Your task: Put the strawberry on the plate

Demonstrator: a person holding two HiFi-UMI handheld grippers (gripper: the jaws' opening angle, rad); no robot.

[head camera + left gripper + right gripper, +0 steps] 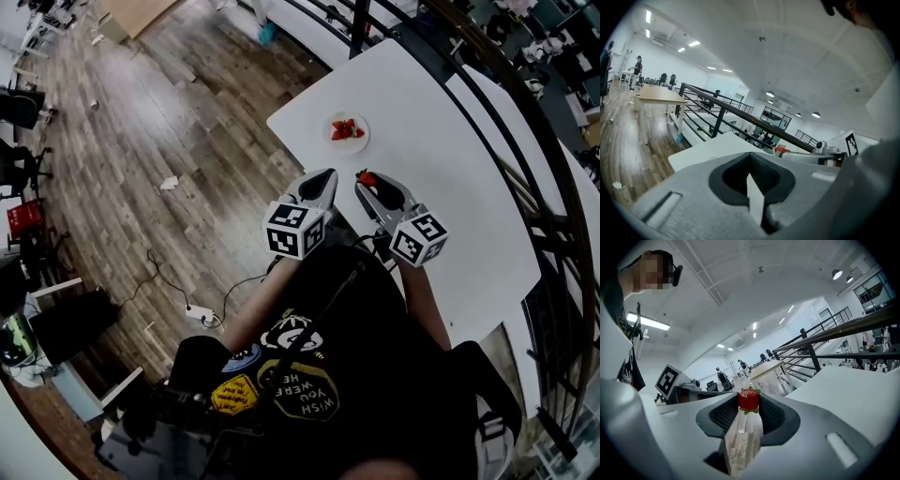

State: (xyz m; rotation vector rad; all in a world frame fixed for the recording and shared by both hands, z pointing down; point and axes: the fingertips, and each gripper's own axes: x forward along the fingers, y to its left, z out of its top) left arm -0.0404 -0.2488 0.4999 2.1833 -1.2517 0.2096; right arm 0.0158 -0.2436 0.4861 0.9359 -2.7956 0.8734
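The right gripper (pixel 749 405) has its fingers pinching the strawberry (pixel 366 177) over the counter's (pixel 431 150) near left edge. The plate (pixel 337 144) sits beyond, near the left corner, across bare counter. The left gripper (pixel 327 175) has its fingers pressed together, empty.

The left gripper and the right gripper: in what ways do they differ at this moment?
The right gripper is shut on a strawberry; the left gripper holds nothing. The left gripper's jaws meet, while the right gripper's stand apart around the fruit. Both have the same grey build and point toward the plate on the white table.
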